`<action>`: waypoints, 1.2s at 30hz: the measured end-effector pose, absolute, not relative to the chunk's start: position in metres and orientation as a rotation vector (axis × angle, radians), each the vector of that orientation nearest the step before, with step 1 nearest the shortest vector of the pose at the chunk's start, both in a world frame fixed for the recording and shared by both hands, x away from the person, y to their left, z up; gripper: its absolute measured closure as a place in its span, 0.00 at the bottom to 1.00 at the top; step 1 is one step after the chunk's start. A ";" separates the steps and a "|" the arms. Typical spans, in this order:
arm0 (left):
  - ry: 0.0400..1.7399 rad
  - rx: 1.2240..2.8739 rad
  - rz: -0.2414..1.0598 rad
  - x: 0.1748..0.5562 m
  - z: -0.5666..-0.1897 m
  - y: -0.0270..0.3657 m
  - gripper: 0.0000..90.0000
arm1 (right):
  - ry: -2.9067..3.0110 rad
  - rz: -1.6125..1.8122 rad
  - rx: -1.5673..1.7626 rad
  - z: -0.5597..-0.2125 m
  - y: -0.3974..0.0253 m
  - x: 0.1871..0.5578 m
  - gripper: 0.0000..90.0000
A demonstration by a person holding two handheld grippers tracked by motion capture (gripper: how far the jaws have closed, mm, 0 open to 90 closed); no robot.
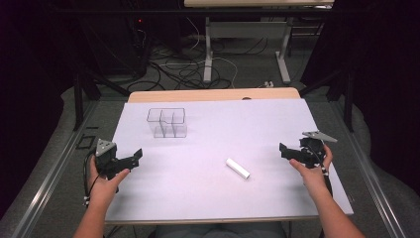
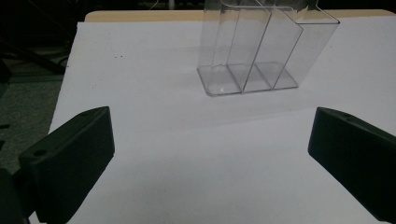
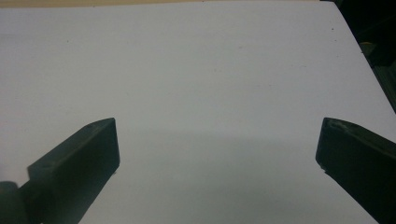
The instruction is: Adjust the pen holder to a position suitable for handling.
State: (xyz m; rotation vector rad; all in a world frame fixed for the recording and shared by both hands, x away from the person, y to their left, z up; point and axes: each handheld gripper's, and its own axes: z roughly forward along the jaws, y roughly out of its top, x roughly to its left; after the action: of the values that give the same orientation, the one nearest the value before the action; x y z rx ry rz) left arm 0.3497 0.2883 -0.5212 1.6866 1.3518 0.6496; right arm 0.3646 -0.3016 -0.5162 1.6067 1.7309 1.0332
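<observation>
Where high view looks, white cylinder.

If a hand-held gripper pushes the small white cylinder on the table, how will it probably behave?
The white cylinder lies on its side on the smooth white table, so it would probably roll if pushed across its length. It looks small and uniform, so likely light. Its surface seems smooth, so it may slip between the jaws unless gripped squarely. Whether it is stiff or brittle cannot be told.

In the left gripper view the clear box runs off the top edge, so its rim cannot be seen. Both tongs' jaws are cut by the bottom edges of their own views. The counter's near-right corner hides behind the right forearm.
</observation>
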 end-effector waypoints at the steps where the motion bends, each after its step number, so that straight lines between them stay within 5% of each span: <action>1: 1.353 1.683 0.646 0.351 -0.521 0.288 0.00 | 1.735 1.032 1.604 -0.517 -0.301 0.365 0.00; 14: 1.342 1.688 0.681 0.368 -0.504 0.284 0.03 | 1.780 1.014 1.578 -0.520 -0.294 0.366 0.00; 36: 1.376 1.698 0.715 0.432 -0.456 0.258 0.37 | 1.776 1.046 1.604 -0.520 -0.288 0.368 0.00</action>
State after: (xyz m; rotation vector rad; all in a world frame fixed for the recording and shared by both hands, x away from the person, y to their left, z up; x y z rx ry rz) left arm 0.4325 0.2578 -0.4560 1.6978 1.3765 0.7148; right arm 0.3678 -0.2884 -0.5201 1.6036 1.7756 1.0464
